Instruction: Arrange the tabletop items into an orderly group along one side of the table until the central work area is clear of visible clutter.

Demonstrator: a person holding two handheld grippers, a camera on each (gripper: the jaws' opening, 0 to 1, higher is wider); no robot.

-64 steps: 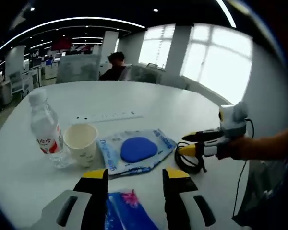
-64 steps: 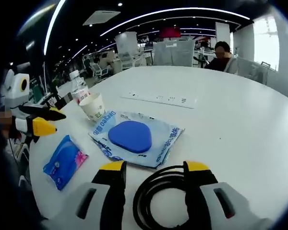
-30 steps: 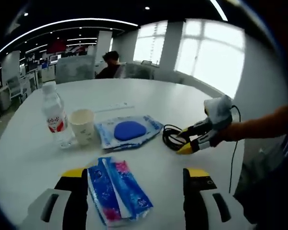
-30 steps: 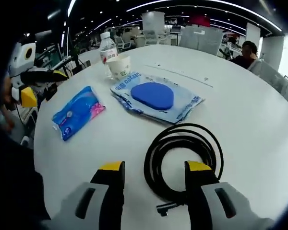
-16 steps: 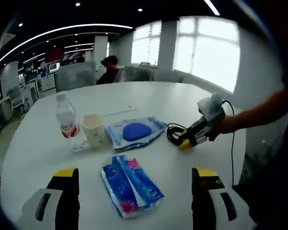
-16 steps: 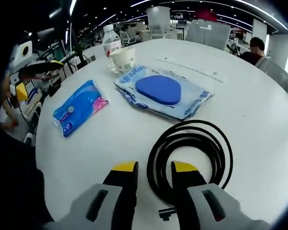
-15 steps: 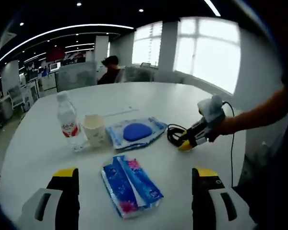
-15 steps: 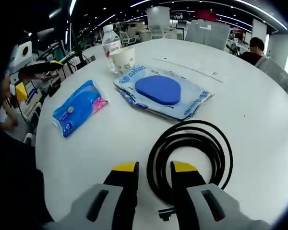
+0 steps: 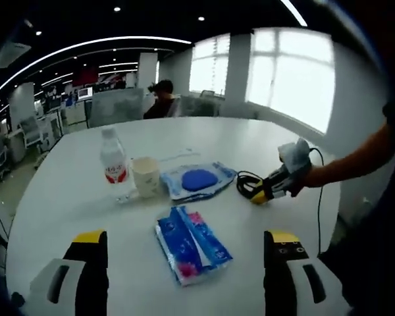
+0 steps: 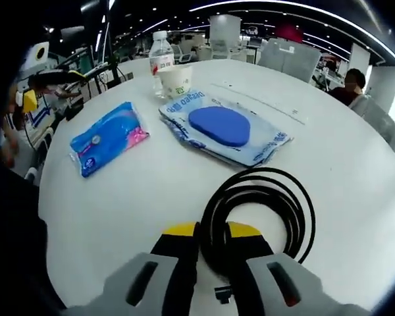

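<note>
My right gripper [image 10: 213,238] clamps the black cable coil [image 10: 258,217] at 6 o'clock. My left gripper [image 9: 185,245] stands wide apart; tissue pack [image 9: 192,243] lies between, at 12 o'clock.

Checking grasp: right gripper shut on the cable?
Shut: the right gripper has its yellow tips pinching the near side of the black cable coil.

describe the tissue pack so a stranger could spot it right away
On the round white table, look nearer the edge than the row of water bottle, paper cup and mouse-pad packet. The tissue pack lies flat alone there, the only soft blue wrapper with a pink patch.
</note>
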